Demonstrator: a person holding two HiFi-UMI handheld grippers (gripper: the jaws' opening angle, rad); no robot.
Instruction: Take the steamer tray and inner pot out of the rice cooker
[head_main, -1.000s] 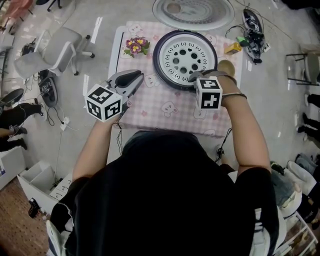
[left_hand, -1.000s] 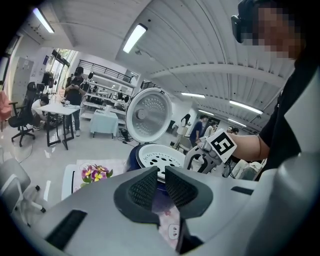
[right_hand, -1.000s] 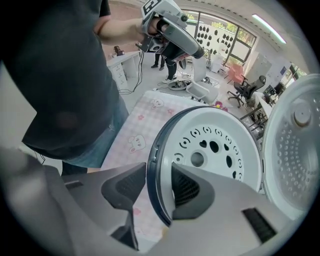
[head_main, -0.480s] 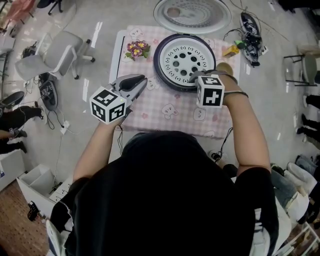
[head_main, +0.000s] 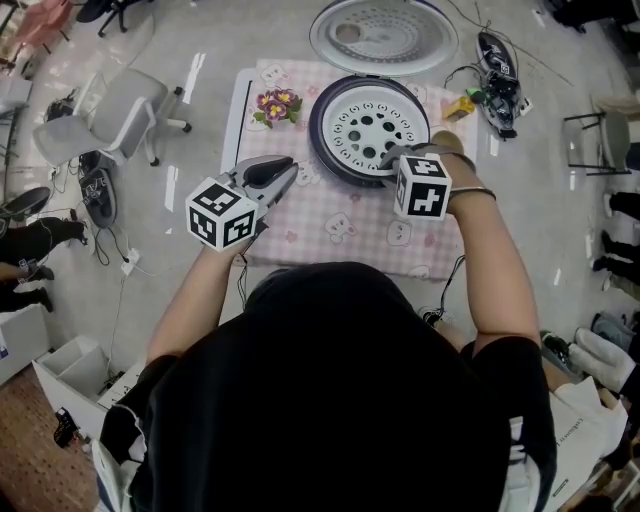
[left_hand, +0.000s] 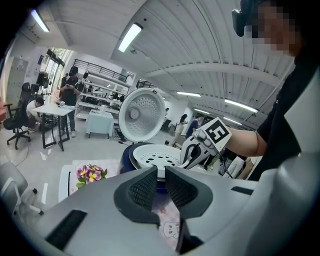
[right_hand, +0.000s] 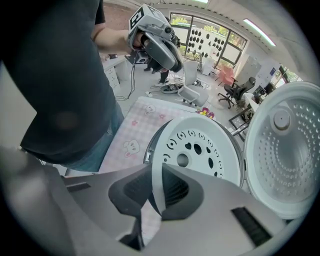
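Note:
The rice cooker (head_main: 322, 148) stands open on the pink cloth, and the white perforated steamer tray (head_main: 368, 122) sits in its top. My right gripper (head_main: 390, 160) points steeply down at the tray's near right edge. Its jaws have just been closing, and in the right gripper view the tray's (right_hand: 200, 145) thin white rim stands pinched between the right gripper's (right_hand: 156, 189) pads. My left gripper (head_main: 284, 166) hovers left of the cooker above the cloth, shut, with nothing in it. In the left gripper view the left gripper (left_hand: 161, 181) points at the tray (left_hand: 157, 155). The inner pot is hidden under the tray.
The cooker's lid (head_main: 385, 35) stands swung back behind the pot. A small bunch of flowers (head_main: 277, 103) lies on the cloth at the cooker's left. The table (head_main: 330, 228) is small; chairs, cables and gear lie on the floor around it.
Both hands keep nearly the same places. The right gripper's jaws look narrower at the tray's near rim than one second ago.

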